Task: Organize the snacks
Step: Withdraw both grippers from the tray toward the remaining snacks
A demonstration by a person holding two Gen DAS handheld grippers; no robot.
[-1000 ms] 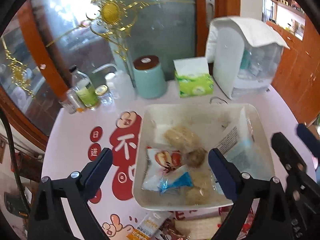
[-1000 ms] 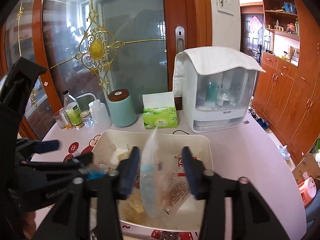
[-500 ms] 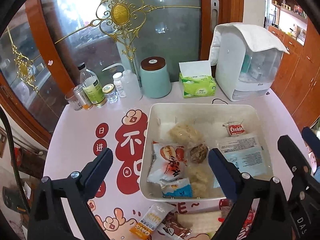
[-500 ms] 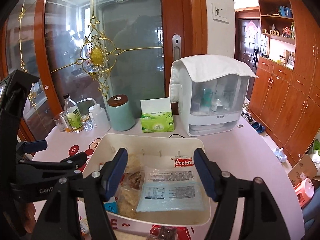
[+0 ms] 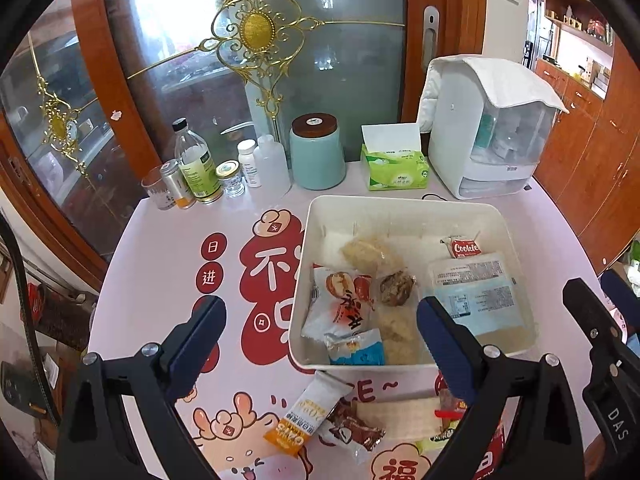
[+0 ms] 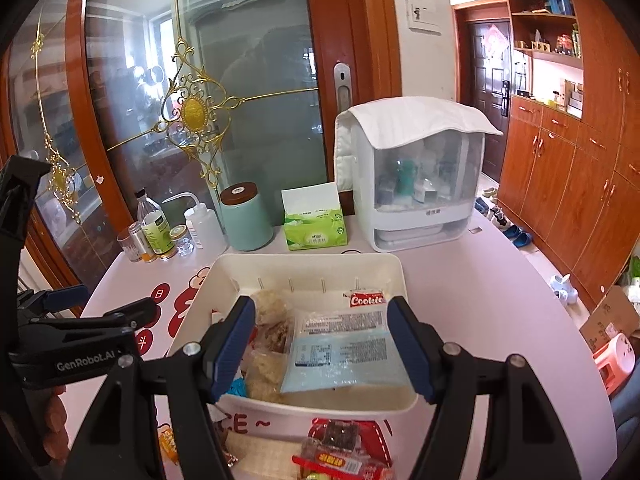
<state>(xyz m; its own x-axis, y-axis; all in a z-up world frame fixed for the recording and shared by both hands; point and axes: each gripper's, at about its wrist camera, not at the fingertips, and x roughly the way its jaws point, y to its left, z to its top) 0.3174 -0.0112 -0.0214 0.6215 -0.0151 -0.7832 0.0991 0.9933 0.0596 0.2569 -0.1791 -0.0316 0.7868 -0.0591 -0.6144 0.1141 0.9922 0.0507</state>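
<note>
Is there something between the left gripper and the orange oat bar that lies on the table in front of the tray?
Nothing visible does. The left gripper is open and empty above the table, and the orange oat bar lies uncovered below it, just outside the near wall of the white tray. A brown wrapped snack touches its right end.

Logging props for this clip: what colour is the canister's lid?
Dark brown, on a pale teal canister; the lid shows best in the left wrist view.
</note>
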